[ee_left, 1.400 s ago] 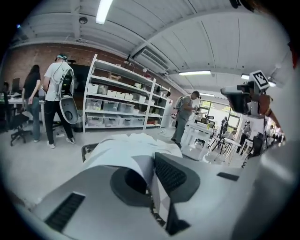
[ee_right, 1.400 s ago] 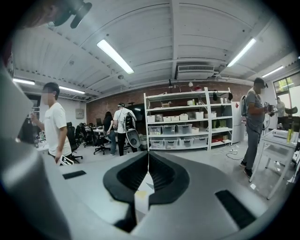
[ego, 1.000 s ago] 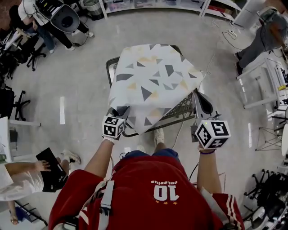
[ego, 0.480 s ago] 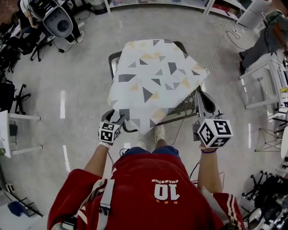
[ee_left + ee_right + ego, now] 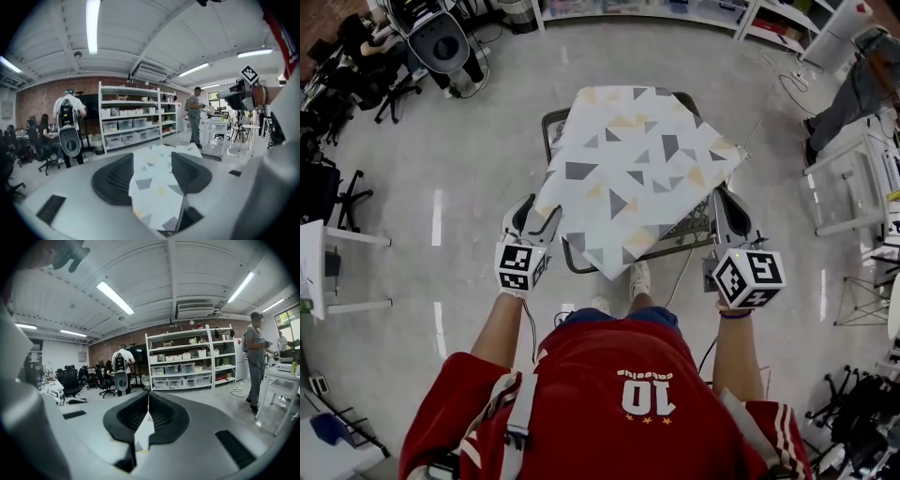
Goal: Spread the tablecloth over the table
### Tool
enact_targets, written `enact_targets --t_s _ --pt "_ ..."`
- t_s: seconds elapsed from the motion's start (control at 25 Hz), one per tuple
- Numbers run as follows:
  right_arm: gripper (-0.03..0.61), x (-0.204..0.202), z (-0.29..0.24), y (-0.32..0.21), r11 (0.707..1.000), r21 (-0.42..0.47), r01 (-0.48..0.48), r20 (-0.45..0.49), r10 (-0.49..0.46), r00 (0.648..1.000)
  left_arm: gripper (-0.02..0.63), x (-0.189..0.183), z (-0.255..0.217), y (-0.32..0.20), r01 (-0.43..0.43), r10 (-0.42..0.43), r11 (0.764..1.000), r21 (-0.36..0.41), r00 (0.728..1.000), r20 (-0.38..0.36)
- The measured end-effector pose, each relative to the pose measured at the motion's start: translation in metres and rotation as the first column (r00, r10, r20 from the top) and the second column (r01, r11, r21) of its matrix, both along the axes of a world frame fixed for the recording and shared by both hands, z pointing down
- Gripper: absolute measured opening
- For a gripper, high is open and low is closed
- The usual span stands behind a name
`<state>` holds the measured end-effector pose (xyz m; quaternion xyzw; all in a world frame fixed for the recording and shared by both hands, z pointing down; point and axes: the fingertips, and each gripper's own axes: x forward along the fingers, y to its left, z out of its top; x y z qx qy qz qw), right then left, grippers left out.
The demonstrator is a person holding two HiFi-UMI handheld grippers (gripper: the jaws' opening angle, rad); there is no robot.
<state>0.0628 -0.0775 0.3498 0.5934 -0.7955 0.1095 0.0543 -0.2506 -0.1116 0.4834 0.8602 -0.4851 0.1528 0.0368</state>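
Note:
The tablecloth [image 5: 637,173], white with grey and yellow triangles, lies askew over the small metal-mesh table [image 5: 680,234], one corner hanging off the near edge. My left gripper [image 5: 528,211] is at the cloth's left edge; its jaws have just been opening and stand wide apart. In the left gripper view the cloth [image 5: 157,187] shows between the open jaws of the left gripper [image 5: 152,173] without being pinched. My right gripper [image 5: 727,202] is shut on the cloth's right edge. The right gripper view shows a sliver of cloth [image 5: 144,432] clamped in the right gripper [image 5: 148,411].
Office chairs [image 5: 337,202] stand at the left and a wheeled machine [image 5: 445,42] at the back left. Shelves [image 5: 656,9] line the back. A white table [image 5: 862,178] and a person [image 5: 862,84] are at the right. A cable [image 5: 689,272] runs beneath the table.
The left gripper has let go of the cloth's near left part, opened, and moved up along the cloth's left edge. The right gripper has stayed shut on the right edge.

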Motion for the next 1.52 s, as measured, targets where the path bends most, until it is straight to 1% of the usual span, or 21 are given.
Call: enact_targets --t_s 0.12,0.24,0.32,0.52,0.6,0.76,0.84,1.0,1.08,1.28,1.52 --pt "0.015 -0.002 -0.01 0.007 0.999 0.033 -0.016 -0.002 0.016 1.0 0.256 0.022 -0.071 -0.003 -0.049 0.056 0.989 0.143 0.997 -0.047" --pt "0.015 -0.004 -0.02 0.017 0.998 0.056 -0.028 -0.004 0.028 1.0 0.256 0.044 -0.127 0.003 -0.093 0.115 0.966 0.243 0.99 -0.079" --pt "0.015 -0.006 -0.028 0.024 0.997 0.071 -0.033 -0.003 0.034 0.999 0.256 0.057 -0.152 0.009 -0.121 0.149 0.954 0.275 0.985 -0.083" --pt "0.015 -0.01 -0.042 0.041 0.993 0.108 -0.048 -0.01 0.05 0.999 0.253 0.079 -0.19 0.018 -0.157 0.191 0.94 0.302 0.978 -0.087" --pt "0.015 -0.01 -0.045 0.048 0.992 0.114 -0.057 -0.01 0.058 0.998 0.233 0.081 -0.194 0.021 -0.161 0.195 0.939 0.304 0.977 -0.085" --pt "0.015 -0.01 -0.046 0.06 0.991 0.113 -0.072 -0.006 0.073 0.997 0.136 0.078 -0.201 0.03 -0.156 0.196 0.93 0.332 0.977 -0.088" --pt "0.015 -0.009 -0.044 0.063 0.991 0.11 -0.08 -0.001 0.081 0.997 0.095 0.076 -0.197 0.033 -0.155 0.194 0.932 0.327 0.977 -0.089" --pt "0.015 -0.01 -0.039 0.064 0.991 0.104 -0.082 0.003 0.082 0.997 0.046 0.069 -0.185 0.033 -0.145 0.179 0.941 0.306 0.98 -0.085" --pt "0.015 -0.013 -0.039 0.062 0.992 0.102 -0.074 0.001 0.075 0.997 0.017 0.064 -0.184 0.031 -0.13 0.165 0.942 0.311 0.982 -0.09" --pt "0.015 -0.019 -0.04 0.047 0.994 0.106 -0.032 -0.001 0.032 0.999 0.006 0.059 -0.173 0.026 -0.113 0.15 0.943 0.312 0.984 -0.097" --pt "0.015 -0.017 -0.035 0.025 0.994 0.105 0.04 0.018 -0.042 0.999 0.006 0.043 -0.15 0.02 -0.035 0.063 0.957 0.289 0.994 -0.086"
